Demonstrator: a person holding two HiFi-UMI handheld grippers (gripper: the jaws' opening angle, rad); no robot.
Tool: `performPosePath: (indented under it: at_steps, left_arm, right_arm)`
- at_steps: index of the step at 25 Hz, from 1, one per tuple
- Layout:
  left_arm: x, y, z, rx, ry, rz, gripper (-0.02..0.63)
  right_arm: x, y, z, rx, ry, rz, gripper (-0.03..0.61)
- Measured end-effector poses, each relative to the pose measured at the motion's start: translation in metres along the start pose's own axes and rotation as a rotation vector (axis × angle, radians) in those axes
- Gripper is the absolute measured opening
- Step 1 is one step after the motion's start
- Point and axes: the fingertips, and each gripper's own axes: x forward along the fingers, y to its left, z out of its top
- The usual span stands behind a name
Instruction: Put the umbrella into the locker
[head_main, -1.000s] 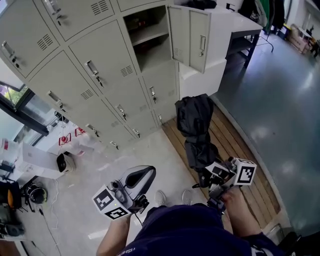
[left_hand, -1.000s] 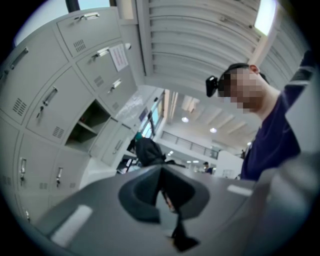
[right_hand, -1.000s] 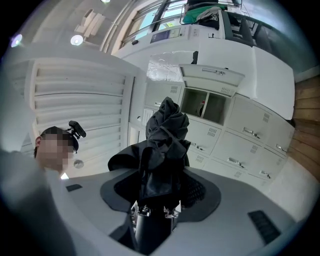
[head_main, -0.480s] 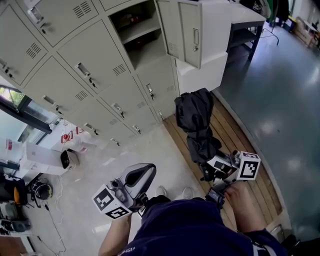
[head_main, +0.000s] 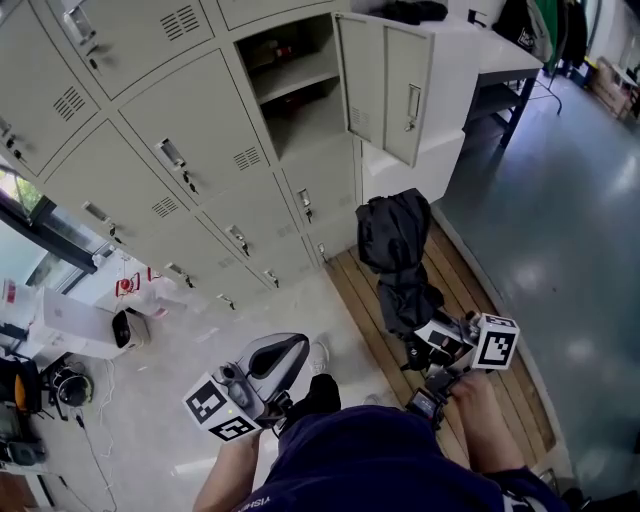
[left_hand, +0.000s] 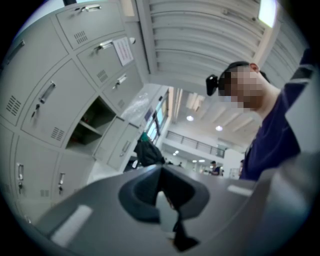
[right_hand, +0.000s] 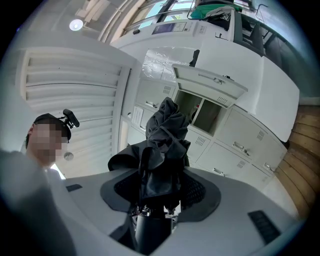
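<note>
A folded black umbrella (head_main: 395, 240) stands upright from my right gripper (head_main: 428, 348), which is shut on its lower end just above the handle. In the right gripper view the black fabric (right_hand: 167, 130) fills the gap between the jaws and rises toward the open locker (right_hand: 192, 107). That locker (head_main: 300, 100) is in the grey bank, its door (head_main: 390, 85) swung out to the right, a shelf inside. My left gripper (head_main: 298, 348) hangs lower left, shut and holding nothing. The left gripper view shows the same open locker (left_hand: 87, 130) and the umbrella (left_hand: 148, 152) beyond it.
A slatted wooden platform (head_main: 470, 300) lies under the umbrella beside a grey floor. A white block (head_main: 410, 165) stands below the open door and a white table (head_main: 485, 50) beyond it. Bags and boxes (head_main: 125, 325) sit on the floor at the left.
Both grippers and the person have moved a little toward the lockers. The umbrella stays upright in the right gripper, and the left gripper stays shut and empty.
</note>
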Motion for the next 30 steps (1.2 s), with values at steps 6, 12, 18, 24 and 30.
performPosePath:
  at_steps: [6,12,18,24,30]
  left_arm:
    - [0.007,0.075,0.018,-0.032,-0.017,-0.053,0.002]
    - [0.017,0.155,0.06,-0.028,-0.007,-0.124,0.002]
    - [0.014,0.227,0.091,-0.038,0.006,-0.153,0.002]
    - [0.012,0.278,0.107,-0.05,0.021,-0.183,0.003]
    - [0.018,0.306,0.113,-0.075,0.024,-0.206,0.003]
  right_arm:
    - [0.049,-0.035,0.02,-0.039,-0.007,-0.083,0.193]
    - [0.121,-0.071,0.05,-0.083,-0.023,-0.167,0.193]
    - [0.184,-0.109,0.08,-0.116,-0.038,-0.253,0.193]
    - [0.229,-0.141,0.106,-0.179,-0.034,-0.33,0.193]
    - [0.247,-0.181,0.126,-0.246,0.012,-0.479,0.193]
